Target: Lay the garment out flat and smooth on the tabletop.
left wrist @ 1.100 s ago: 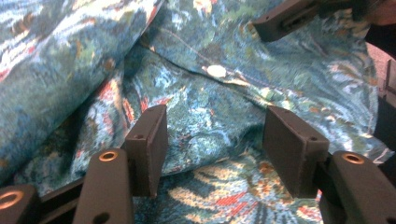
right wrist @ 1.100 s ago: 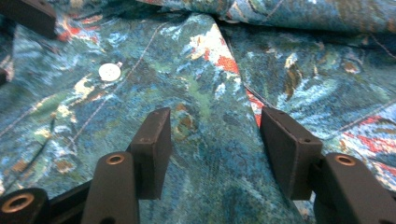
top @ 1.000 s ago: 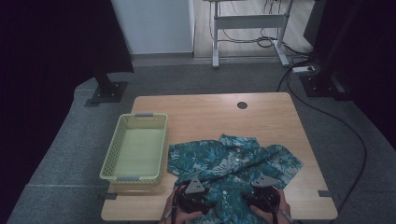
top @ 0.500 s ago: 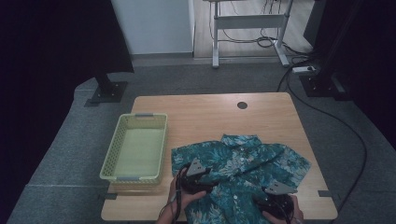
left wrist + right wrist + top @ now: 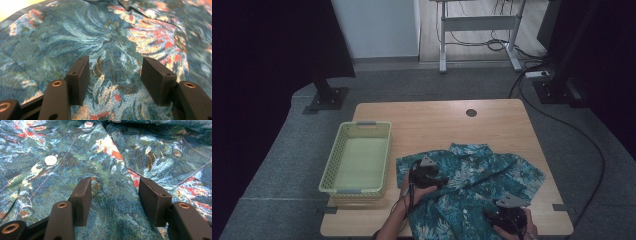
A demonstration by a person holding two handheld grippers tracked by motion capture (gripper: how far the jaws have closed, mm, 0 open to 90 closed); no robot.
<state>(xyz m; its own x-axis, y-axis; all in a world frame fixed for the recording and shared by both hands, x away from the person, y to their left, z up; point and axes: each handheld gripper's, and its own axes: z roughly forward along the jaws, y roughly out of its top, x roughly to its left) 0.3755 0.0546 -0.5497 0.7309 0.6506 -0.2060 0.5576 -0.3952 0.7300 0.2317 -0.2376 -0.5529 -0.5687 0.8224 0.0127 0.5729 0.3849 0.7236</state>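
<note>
Both pairs of jaws stand wide apart with nothing between them but cloth beneath: the left gripper [image 5: 113, 75] hangs just over a flat stretch of the shirt [image 5: 112, 42], and the right gripper [image 5: 113, 197] just over a fold near a white button [image 5: 50, 160]. In the high view the shirt [image 5: 472, 185], teal with a leaf print, lies spread and rumpled in the lower middle to lower right of the frame, on the near half of the tabletop [image 5: 437, 120]. The left gripper [image 5: 432, 179] sits over the shirt's left part at lower centre, held by a hand [image 5: 404, 186]; the right gripper [image 5: 507, 216] sits over its near edge at the lower right. A yellow-green basket [image 5: 342, 155] stands at the left, just beside the shirt.
</note>
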